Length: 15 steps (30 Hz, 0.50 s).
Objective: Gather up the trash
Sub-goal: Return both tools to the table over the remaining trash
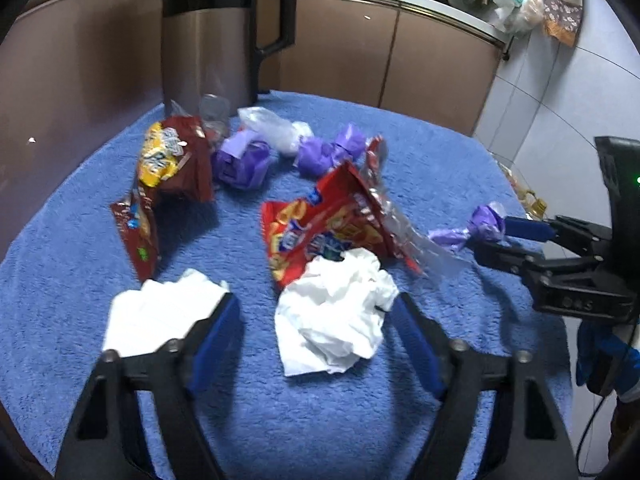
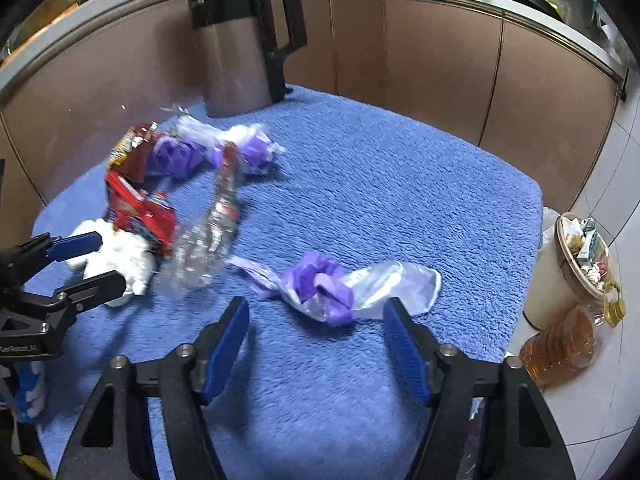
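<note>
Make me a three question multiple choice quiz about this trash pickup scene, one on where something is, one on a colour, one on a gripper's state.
1. Where does the tall metal kettle with the black handle stand?
A. at the far edge of the mat
B. on the floor
C. inside the bin

2. What colour is the fuzzy mat under the trash?
A. green
B. blue
C. grey

3. How does the right gripper stand?
A. shut on a red snack bag
B. shut on nothing
C. open

Answers:
1 A, it rises behind the litter by the brown cabinets.
2 B, blue pile shows all round.
3 C, its jaws are spread, with the purple and clear crumpled plastic wrapper just ahead of them.
</note>
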{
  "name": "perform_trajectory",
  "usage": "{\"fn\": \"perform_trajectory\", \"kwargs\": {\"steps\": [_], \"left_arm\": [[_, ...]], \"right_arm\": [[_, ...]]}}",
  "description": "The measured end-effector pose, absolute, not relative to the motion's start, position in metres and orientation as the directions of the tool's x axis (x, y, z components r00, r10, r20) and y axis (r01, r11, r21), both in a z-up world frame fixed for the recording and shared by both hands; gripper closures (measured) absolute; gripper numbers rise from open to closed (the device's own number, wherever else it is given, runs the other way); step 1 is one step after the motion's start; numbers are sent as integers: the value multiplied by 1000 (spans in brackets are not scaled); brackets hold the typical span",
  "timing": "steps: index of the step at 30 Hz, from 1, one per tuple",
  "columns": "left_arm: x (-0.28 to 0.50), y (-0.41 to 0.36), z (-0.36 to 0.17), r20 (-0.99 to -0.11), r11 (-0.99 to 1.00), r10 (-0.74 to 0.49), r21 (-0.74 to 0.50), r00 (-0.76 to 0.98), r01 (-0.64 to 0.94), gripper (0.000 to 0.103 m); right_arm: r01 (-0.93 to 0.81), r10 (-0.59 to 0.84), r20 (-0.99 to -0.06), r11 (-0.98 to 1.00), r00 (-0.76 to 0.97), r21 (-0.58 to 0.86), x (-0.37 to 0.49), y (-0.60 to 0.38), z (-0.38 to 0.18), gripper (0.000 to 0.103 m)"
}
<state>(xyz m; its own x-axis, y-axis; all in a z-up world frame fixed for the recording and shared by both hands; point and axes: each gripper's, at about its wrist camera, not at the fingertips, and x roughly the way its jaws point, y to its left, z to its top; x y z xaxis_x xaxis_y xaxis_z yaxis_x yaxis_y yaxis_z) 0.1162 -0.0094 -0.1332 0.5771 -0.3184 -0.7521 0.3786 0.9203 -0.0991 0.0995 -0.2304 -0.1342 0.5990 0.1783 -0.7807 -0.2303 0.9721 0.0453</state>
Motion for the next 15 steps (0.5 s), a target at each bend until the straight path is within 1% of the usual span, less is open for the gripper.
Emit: {"fn": "perform_trajectory", "kwargs": {"steps": [1,2,3,4,5,6,7,8,9,15], "left_arm": [[116,-10,-134,-753,919,-319,-97,576,382,37],[116,-12,-134,-755,918,-318,-96,573,384,43],[117,-12,-134,-759,917,-321,-98,567,387,51],[118,-13,-135,-764,915,-325,-104,558,391,55],[119,-13,-137,-766,913,-328,-108,552,393,63],[118,-13,-138,-767,912,-331,-110,550,394,70],[117,-12,-137,-765,912,-333,-112,552,395,74],[115,-12,-136,-764,912,-333,-113,553,394,80],[114,-11,-135,-762,912,-336,-115,554,394,83],[93,-1,-117,-735,912,-346,-118,583,394,89]], "right_arm": [[-229,172,-782,973,599,38,101,-232,-136,47],[-230,165,-782,973,601,29,101,-234,-137,54],[-229,157,-781,973,604,19,102,-234,-137,59],[-229,153,-780,973,607,12,103,-236,-137,62],[-227,151,-779,974,608,12,104,-237,-137,70],[-223,153,-778,975,610,17,105,-240,-136,82],[-223,161,-779,975,607,28,106,-242,-136,90],[-219,163,-779,975,605,34,106,-244,-137,96],[-216,163,-778,976,607,35,106,-245,-137,96],[-222,200,-748,972,633,72,94,-243,-121,98]]}}
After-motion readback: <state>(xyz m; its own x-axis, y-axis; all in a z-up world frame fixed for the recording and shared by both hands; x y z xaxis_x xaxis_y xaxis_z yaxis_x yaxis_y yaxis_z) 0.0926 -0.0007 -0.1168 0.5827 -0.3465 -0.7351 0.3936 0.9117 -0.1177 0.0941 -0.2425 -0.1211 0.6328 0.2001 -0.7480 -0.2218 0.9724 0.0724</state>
